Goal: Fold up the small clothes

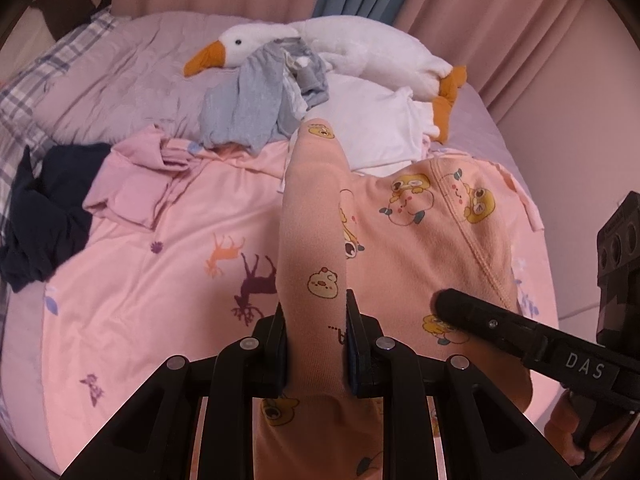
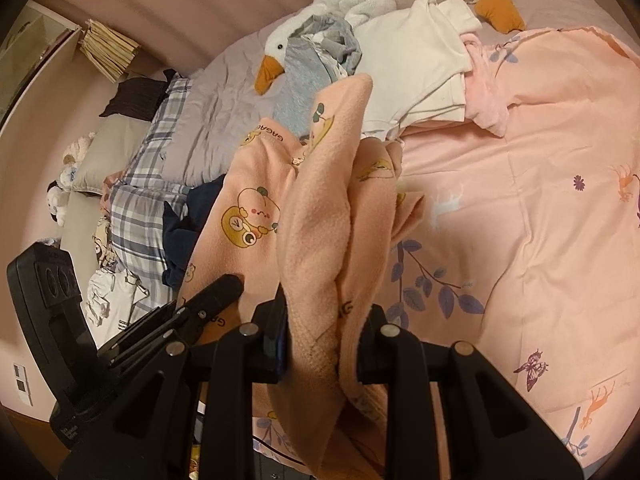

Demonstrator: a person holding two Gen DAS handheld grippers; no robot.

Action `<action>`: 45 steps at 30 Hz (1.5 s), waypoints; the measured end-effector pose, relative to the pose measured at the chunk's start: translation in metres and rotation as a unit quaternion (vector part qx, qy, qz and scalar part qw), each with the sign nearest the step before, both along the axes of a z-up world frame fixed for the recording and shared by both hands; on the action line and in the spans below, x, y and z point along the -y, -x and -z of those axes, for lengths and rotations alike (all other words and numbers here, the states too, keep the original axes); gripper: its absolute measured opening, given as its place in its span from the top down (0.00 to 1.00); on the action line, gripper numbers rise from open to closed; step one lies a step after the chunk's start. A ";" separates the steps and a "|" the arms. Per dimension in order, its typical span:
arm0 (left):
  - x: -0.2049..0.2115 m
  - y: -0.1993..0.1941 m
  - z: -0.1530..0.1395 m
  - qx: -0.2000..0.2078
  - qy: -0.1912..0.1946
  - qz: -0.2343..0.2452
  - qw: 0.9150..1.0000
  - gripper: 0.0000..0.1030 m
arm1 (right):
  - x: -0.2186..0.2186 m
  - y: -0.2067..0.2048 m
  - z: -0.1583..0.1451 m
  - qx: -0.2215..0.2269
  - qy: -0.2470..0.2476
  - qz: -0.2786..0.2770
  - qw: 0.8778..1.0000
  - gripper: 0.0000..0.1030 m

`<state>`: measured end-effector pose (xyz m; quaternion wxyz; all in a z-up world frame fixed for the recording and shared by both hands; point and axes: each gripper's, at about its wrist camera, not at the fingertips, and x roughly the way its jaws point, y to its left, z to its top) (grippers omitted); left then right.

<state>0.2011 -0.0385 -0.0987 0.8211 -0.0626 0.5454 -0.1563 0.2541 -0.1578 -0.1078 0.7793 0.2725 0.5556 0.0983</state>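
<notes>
Left wrist view: a fold of the peach printed garment (image 1: pixel 400 240) is clamped between the narrow jaws of the left gripper (image 1: pixel 316 344), and the rest of the cloth is spread over the pink bedspread (image 1: pixel 160 280). The right gripper (image 1: pixel 500 328) is seen just beside it, at the garment's right. Farther back, a grey garment (image 1: pixel 240 108), a white garment (image 1: pixel 380 128) and a toy goose (image 1: pixel 340 44) are piled together; a dark garment (image 1: pixel 44 216) is left at the bedspread's left edge.

In the right wrist view, a bunched edge of the same peach cloth (image 2: pixel 320 208) is pinched between the right gripper's (image 2: pixel 320 336) pads, with the left gripper (image 2: pixel 208 296) close at its left.
</notes>
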 end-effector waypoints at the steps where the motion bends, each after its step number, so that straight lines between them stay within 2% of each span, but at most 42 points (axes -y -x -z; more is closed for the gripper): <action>1: 0.000 -0.002 0.003 -0.001 0.001 -0.002 1.000 0.79 | 0.000 -0.002 0.004 -0.003 0.001 0.000 1.000 0.75; 5: 0.008 -0.008 0.020 0.006 -0.008 0.009 1.000 0.79 | 0.004 -0.011 0.021 -0.009 0.006 -0.001 1.000 0.75; 13: 0.019 -0.020 0.079 -0.028 -0.017 0.002 0.999 0.79 | 0.010 -0.026 0.079 -0.041 0.027 -0.012 0.999 0.75; 19: 0.022 -0.023 0.110 -0.048 -0.012 -0.005 0.999 0.79 | 0.016 -0.028 0.111 -0.061 0.027 -0.008 0.998 0.75; 26: 0.029 -0.024 0.138 -0.054 -0.035 0.000 0.998 0.79 | 0.015 -0.032 0.142 -0.081 0.033 -0.007 0.996 0.75; 30: 0.024 -0.023 0.158 -0.074 -0.033 -0.016 0.997 0.79 | 0.010 -0.032 0.159 -0.096 0.051 -0.015 0.994 0.74; 35: 0.020 -0.018 0.206 -0.126 -0.059 -0.018 0.990 0.79 | 0.001 -0.029 0.201 -0.150 0.060 -0.026 0.987 0.74; 38: 0.017 -0.016 0.223 -0.145 -0.069 -0.015 0.987 0.75 | -0.003 -0.022 0.225 -0.186 0.070 -0.035 0.979 0.73; 45: 0.006 -0.015 0.227 -0.147 -0.062 -0.022 0.987 0.64 | 0.013 -0.015 0.238 -0.195 0.046 -0.004 0.980 0.68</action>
